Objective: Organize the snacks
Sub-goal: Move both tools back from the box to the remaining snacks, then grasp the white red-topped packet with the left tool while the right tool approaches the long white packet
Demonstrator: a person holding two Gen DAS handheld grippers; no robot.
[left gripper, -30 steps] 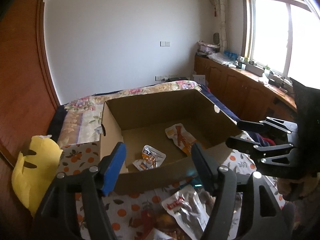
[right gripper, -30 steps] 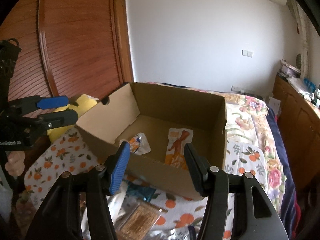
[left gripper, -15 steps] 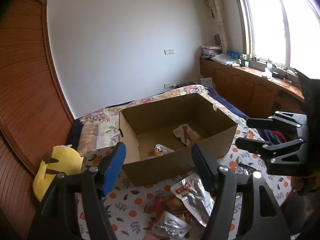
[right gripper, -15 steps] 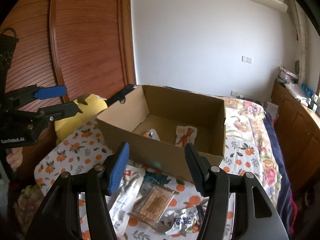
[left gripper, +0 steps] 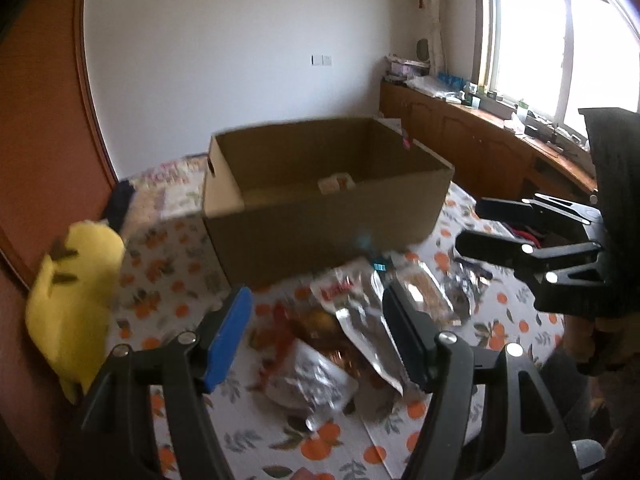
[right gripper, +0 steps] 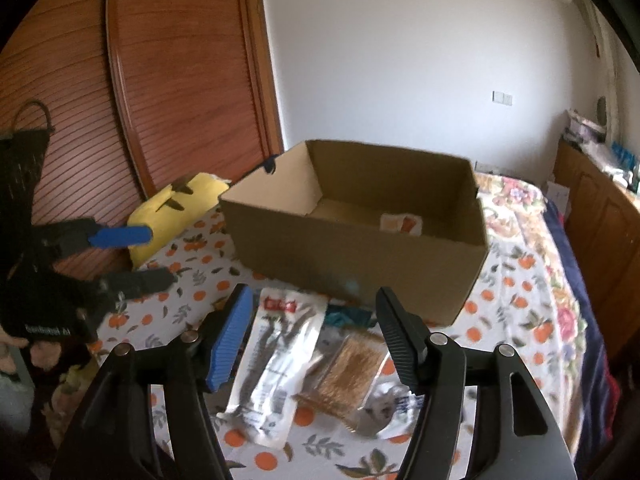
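An open cardboard box (left gripper: 320, 232) (right gripper: 360, 256) stands on the orange-print cloth, with an orange-and-white snack packet (left gripper: 336, 182) (right gripper: 400, 224) on its floor. Loose snacks lie in front of it: a silver packet with a red label (left gripper: 348, 296) (right gripper: 280, 352), a brown packet (left gripper: 424, 292) (right gripper: 352, 372) and several foil ones. My left gripper (left gripper: 316, 312) (right gripper: 160, 256) hovers open above this pile, holding nothing. My right gripper (right gripper: 314, 308) (left gripper: 472, 226) hangs over the pile too; its jaws are opening and nothing is between them.
A yellow plush toy (left gripper: 76, 292) (right gripper: 176, 208) lies at the left of the box, against the wooden sliding door (right gripper: 180, 80). Wooden cabinets (left gripper: 480, 140) run under the window at the right. The floral bedspread (right gripper: 520, 208) extends behind and to the right of the box.
Both grippers have drawn back from the box and sunk a little, so the pile of loose snacks now lies under their fingers. The right jaws stand slightly wider.
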